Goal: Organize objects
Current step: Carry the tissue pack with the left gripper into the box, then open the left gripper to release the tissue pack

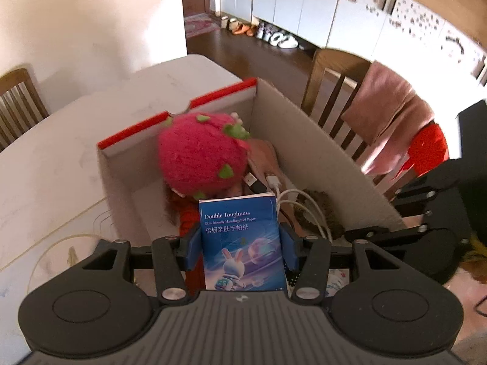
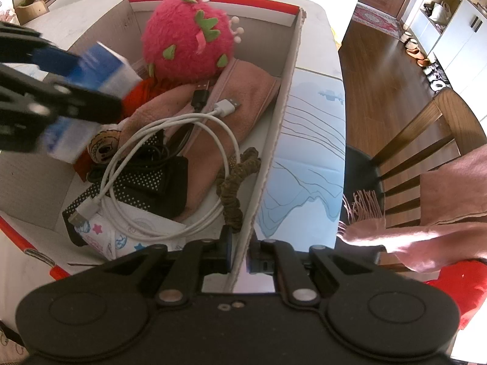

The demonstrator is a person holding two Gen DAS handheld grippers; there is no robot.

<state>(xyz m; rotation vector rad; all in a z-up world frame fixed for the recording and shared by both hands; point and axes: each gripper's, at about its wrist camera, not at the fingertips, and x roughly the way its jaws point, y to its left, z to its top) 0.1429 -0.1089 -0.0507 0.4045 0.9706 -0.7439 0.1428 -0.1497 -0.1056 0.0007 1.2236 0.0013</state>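
My left gripper [image 1: 242, 248] is shut on a blue tissue pack [image 1: 242, 243] and holds it over the open cardboard box [image 1: 307, 140]. The right wrist view shows the pack [image 2: 94, 73] blurred at the left, above the box's contents. My right gripper [image 2: 239, 254] is shut on the box's right wall [image 2: 283, 103], one finger inside and one outside. In the box lie a pink strawberry plush [image 2: 185, 36], a pink cloth [image 2: 237, 103], a white USB cable [image 2: 170, 164], a black cable [image 2: 199, 95], a brown scrunchie [image 2: 237, 182] and a dotted black pouch [image 2: 152, 182].
The box stands on a white table [image 1: 61, 158]. A wooden chair [image 2: 426, 146] draped with pink cloth [image 2: 441, 213] stands to the right of the table. Another chair [image 1: 18, 103] is at the far left. A wooden floor and white cabinets lie beyond.
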